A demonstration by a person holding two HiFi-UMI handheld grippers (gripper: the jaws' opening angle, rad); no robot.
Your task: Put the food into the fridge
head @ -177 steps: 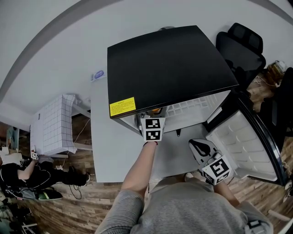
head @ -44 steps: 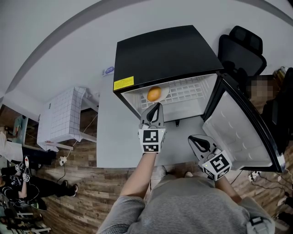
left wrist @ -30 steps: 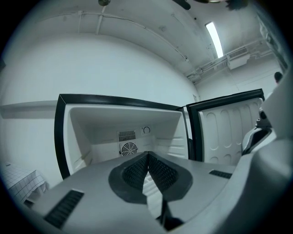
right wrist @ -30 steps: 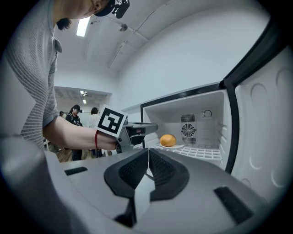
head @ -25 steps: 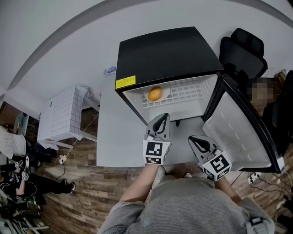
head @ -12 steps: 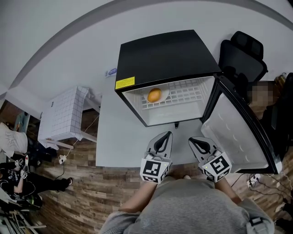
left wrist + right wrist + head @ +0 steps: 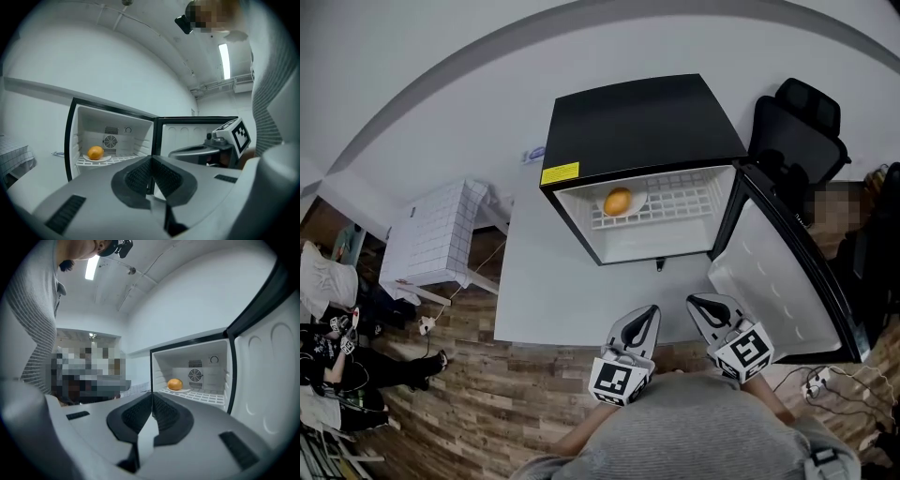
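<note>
Your left hand-held gripper (image 7: pixel 649 312) and right hand-held gripper (image 7: pixel 695 301) are both pressed together, empty, over the bench's (image 7: pixel 553 291) near edge. The orange (image 7: pixel 618 201) sits on a plate (image 7: pixel 637 200) at the left of the open fridge's (image 7: pixel 637 131) shelf (image 7: pixel 686 201).

fridge (image 7: pixel 637 127) front open, door (image 7: pixel 780 281) wide at right

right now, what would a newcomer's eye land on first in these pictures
The open black mini fridge stands out first, its door swung wide to the right. Inside, a single orange sits on a small white plate at the left of the wire shelf. Nearer the person, the left gripper and right gripper are side by side, both shut and empty.
</note>
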